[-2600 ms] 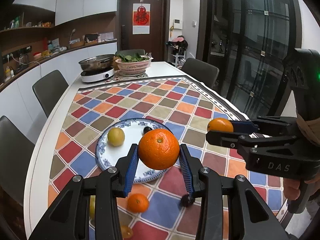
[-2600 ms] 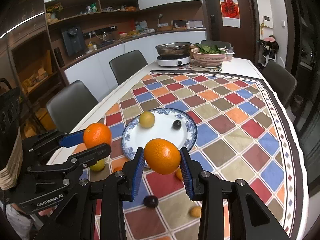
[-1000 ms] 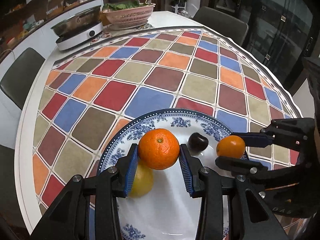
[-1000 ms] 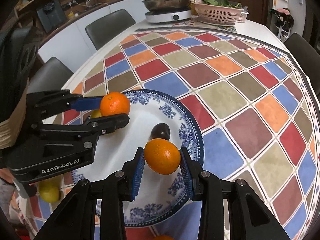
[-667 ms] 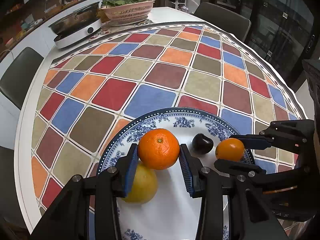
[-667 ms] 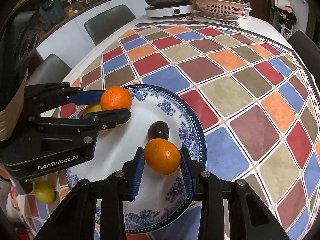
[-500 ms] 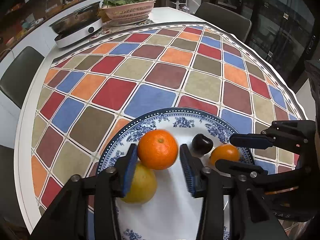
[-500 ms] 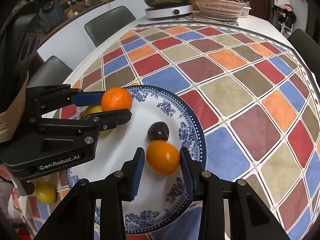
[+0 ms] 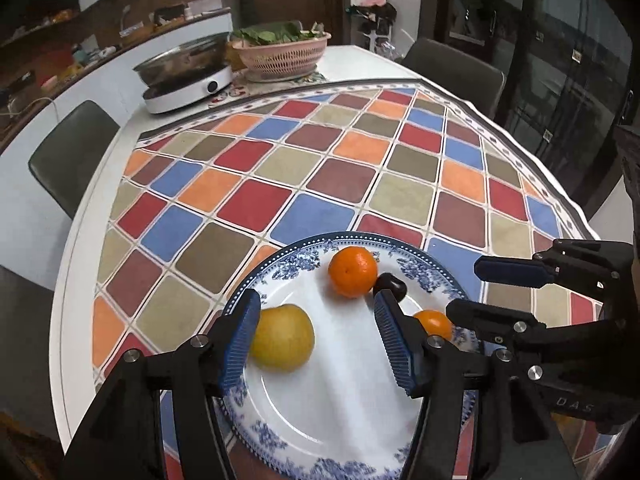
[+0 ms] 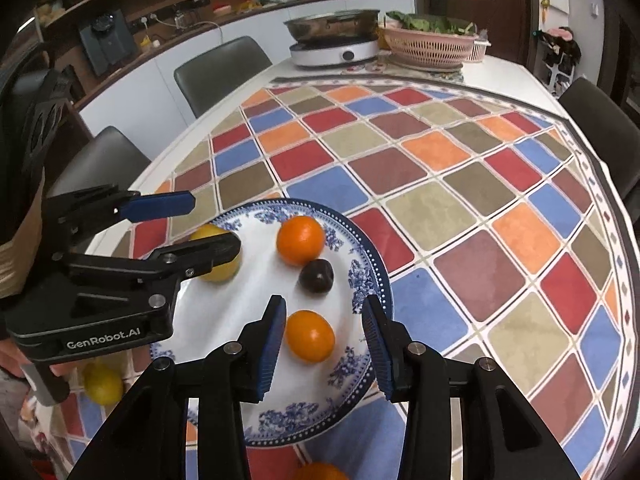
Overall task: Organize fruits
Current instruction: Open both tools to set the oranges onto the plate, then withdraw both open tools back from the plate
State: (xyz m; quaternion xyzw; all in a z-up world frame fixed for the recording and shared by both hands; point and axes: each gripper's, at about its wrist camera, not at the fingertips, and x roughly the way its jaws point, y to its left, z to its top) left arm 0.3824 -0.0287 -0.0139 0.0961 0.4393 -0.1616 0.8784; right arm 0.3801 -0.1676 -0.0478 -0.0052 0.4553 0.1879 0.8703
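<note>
A blue-and-white plate [image 9: 256, 280] [image 10: 372, 276] lies on the checked tablecloth. On it rest a large orange [image 9: 353, 272] [image 10: 300, 240], a dark plum [image 9: 394, 282] [image 10: 317, 276], a yellow fruit [image 9: 282, 338] [image 10: 216, 272] and a small orange [image 9: 434, 324] [image 10: 310, 341]. My left gripper [image 9: 316, 308] [image 10: 212, 224] hovers over the plate with its jaws opening and nothing between them. The large orange sits just past its tips. My right gripper [image 10: 324, 306] [image 9: 480, 292] is also opening. The small orange lies on the plate between its fingers, free of the pads.
A yellow fruit [image 10: 102, 386] and another orange [image 10: 316, 472] lie on the cloth near the plate's near side. At the table's far end stand a pan on a cooker [image 9: 184, 76] and a pink basket of greens [image 9: 280, 54]. Dark chairs [image 9: 68, 156] ring the table.
Both grippers have let go of their oranges, which now rest on the plate. Both pairs of jaws have widened and both grippers have drawn back and up a little.
</note>
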